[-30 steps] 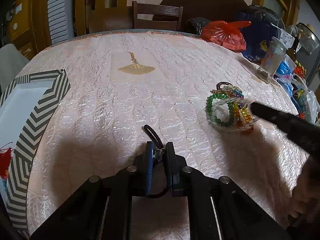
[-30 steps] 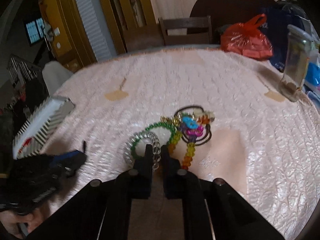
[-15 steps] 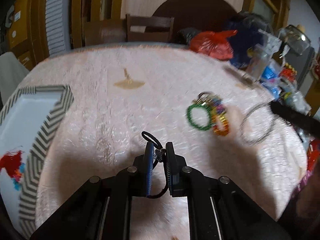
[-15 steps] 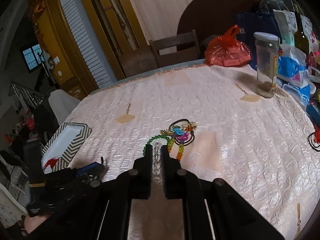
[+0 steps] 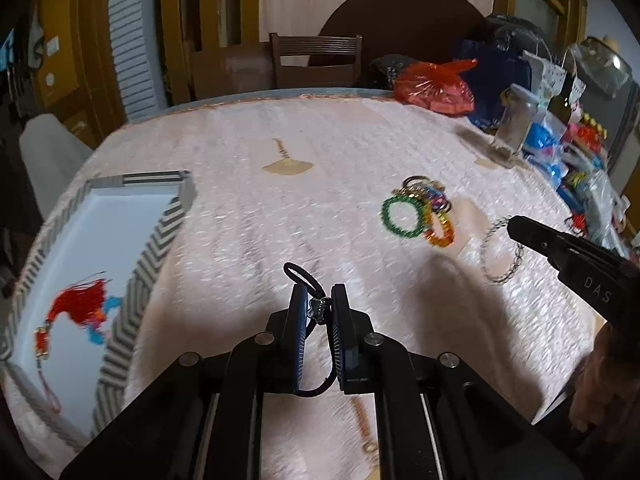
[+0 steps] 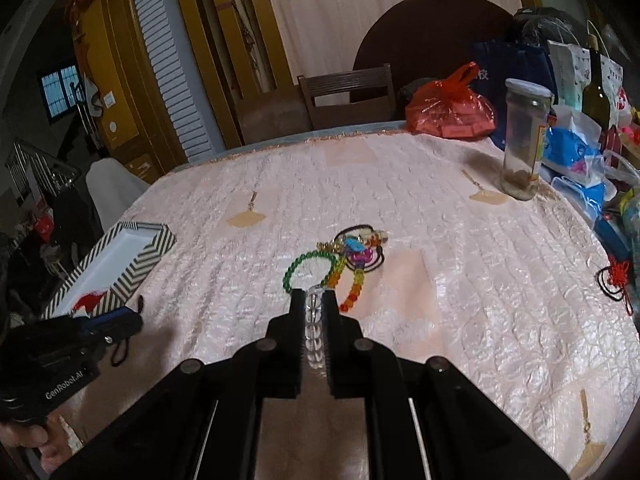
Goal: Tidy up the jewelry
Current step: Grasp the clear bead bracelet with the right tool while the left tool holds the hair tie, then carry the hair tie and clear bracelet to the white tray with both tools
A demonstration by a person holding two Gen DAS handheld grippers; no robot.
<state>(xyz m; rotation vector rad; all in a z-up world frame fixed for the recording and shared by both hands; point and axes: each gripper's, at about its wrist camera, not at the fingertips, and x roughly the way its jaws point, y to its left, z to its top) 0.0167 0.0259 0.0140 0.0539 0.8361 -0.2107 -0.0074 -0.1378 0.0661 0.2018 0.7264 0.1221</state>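
My left gripper (image 5: 319,296) is shut on a black hair tie with a small metal charm (image 5: 318,307), held above the pink tablecloth. My right gripper (image 6: 313,297) is shut on a clear bead bracelet (image 6: 313,320), which hangs as a loop in the left wrist view (image 5: 498,254). A pile of jewelry lies mid-table: a green bead bracelet (image 6: 306,268), an orange-yellow bead bracelet (image 6: 352,286) and colourful pieces (image 6: 360,248). A white tray with a striped rim (image 5: 108,264) stands to the left and holds a red tasselled ornament (image 5: 78,308).
A glass jar (image 6: 522,140), a red plastic bag (image 6: 450,110), a bottle and several bags crowd the right and far edge. A red knot on black cord (image 6: 616,276) lies at the right. A wooden chair (image 6: 348,94) stands behind the table.
My right gripper has lifted the clear bracelet off the pile and drawn back and up. My left gripper has risen with the hair tie; the tray shows more.
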